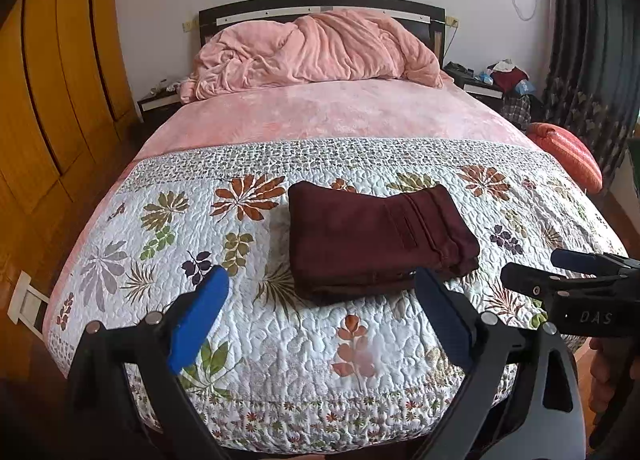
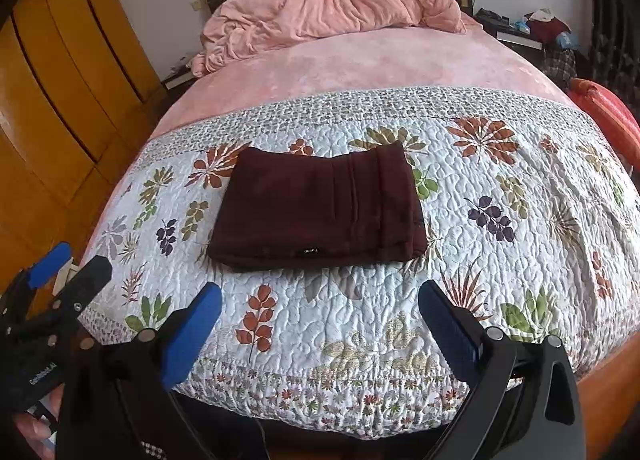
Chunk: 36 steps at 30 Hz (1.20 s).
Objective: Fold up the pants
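Observation:
The dark maroon pants [image 1: 372, 240] lie folded into a compact rectangle on the floral quilt, also in the right wrist view [image 2: 316, 208]. My left gripper [image 1: 320, 292] is open and empty, held back near the foot of the bed, short of the pants. My right gripper [image 2: 320, 304] is open and empty, also short of the pants. The right gripper shows at the right edge of the left wrist view [image 1: 560, 272]. The left gripper shows at the left edge of the right wrist view [image 2: 68, 268].
The floral quilt [image 1: 280, 340] covers the foot of the bed. A pink sheet [image 1: 340, 108] and a bunched pink blanket [image 1: 312, 48] lie toward the headboard. A wooden wardrobe [image 1: 52, 80] stands left. An orange cushion [image 1: 568, 152] and a cluttered nightstand [image 1: 500, 80] are right.

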### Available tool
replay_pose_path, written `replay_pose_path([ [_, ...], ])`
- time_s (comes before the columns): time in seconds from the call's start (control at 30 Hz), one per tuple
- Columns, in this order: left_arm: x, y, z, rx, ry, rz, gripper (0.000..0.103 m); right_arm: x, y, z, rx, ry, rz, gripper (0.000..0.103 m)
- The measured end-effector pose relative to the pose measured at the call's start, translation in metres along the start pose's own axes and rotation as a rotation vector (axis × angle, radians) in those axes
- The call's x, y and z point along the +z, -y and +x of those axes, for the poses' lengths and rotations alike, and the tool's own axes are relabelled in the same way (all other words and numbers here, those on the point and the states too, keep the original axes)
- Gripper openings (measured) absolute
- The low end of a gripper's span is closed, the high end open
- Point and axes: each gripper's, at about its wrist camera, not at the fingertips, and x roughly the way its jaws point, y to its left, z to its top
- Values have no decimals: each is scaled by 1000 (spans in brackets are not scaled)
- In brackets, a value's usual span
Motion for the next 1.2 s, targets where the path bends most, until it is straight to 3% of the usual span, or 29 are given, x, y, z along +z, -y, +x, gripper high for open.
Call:
replay_pose_path([
  [0.47,-7,-6,22,17,-63,-8,93,-5,2,11,0,-24,9,99],
  [1.2,-13,-3,31,-6,-86,-5,94,-8,0,18,-12,-41,-2,99],
])
